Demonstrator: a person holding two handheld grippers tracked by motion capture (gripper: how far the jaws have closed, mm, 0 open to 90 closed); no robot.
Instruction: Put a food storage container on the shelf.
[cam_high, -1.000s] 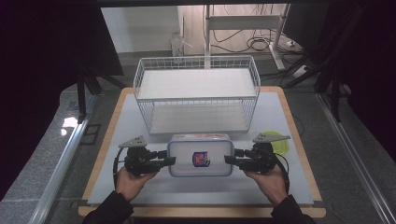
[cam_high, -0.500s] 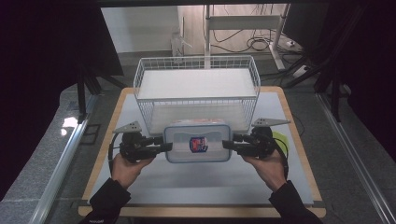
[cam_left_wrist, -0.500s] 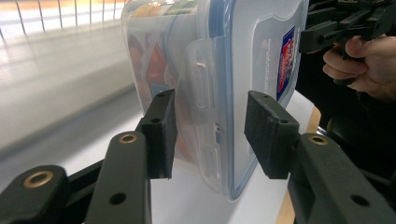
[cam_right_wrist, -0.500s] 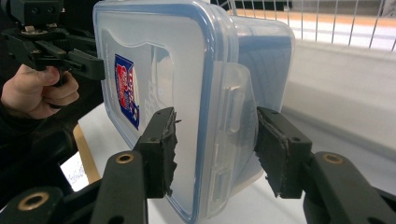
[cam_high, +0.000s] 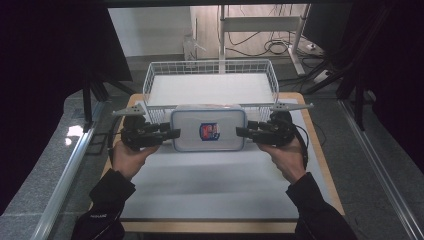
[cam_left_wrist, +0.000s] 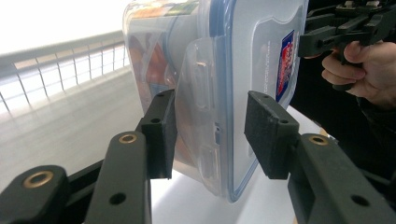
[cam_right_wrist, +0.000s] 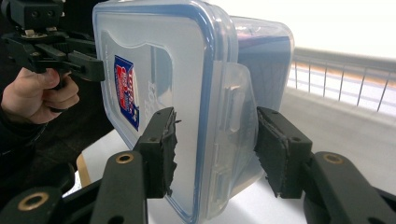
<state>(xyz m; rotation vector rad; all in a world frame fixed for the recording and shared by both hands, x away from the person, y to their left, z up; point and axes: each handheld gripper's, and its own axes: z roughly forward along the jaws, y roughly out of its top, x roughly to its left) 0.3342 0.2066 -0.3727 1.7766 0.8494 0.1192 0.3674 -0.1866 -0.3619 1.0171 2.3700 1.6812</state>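
While both tools carry one box between them, the scene reads as follows, with the wire basket as the landmark for places.

Box: a clear plastic food container with a blue-edged snap lid and a red and blue sticker on the lid; it hangs in the air just in front of the basket's near wall, lid facing up, and it appears level.

Left tool: the left tool pinches the left end of the container; in the left gripper view the jaws stand on each side of the side latch flap, one against the body side, one on the lid side.

Right tool: the right tool pinches the right end in the same way; in the right gripper view the jaws sit around the other latch flap, half closed on it.

Basket: white wire, it looks empty, standing at the far side of the bench.

Bench: a white mat on a wooden top; the part in front of the basket and under the box is bare.

Done, as I judge: the container is gripped at both ends and is off the bench.

Left, as I judge: to bring it over the near wall of the basket, lower it to the basket floor and release both ends.

Risk: the grip is on thin flaps, so a tilt could let one end slip.
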